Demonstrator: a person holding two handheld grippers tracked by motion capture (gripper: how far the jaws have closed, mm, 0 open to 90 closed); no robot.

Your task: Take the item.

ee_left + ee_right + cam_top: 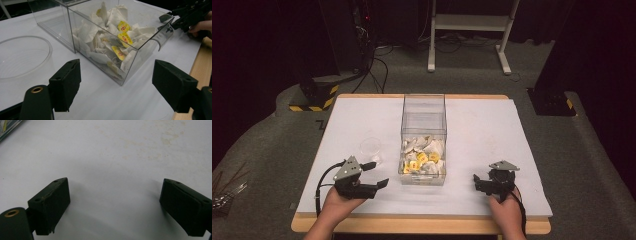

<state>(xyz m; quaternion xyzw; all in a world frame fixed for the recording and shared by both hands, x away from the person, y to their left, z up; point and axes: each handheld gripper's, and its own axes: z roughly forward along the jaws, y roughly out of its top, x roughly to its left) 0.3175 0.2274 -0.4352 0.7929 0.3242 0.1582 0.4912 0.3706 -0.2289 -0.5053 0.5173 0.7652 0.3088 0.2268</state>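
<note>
A clear plastic box [423, 131] stands mid-table, its near half filled with white tea bags with yellow tags [422, 159]. In the left gripper view the tea bags [110, 37] lie heaped behind the box's near corner [122, 72]. A clear plastic cup [371, 148] stands left of the box, and its rim [23, 53] is close by in the left gripper view. My left gripper [379, 175] is open, low at the front left, aimed at the box. My right gripper [476, 181] is open at the front right, above bare white table [112, 170], nothing between its jaws.
The white table cover [482, 130] ends at a wooden front edge [422, 224]. Behind the table stand a white frame [472, 30] and cables on grey floor. The other gripper and a hand [192, 17] sit beyond the box in the left gripper view.
</note>
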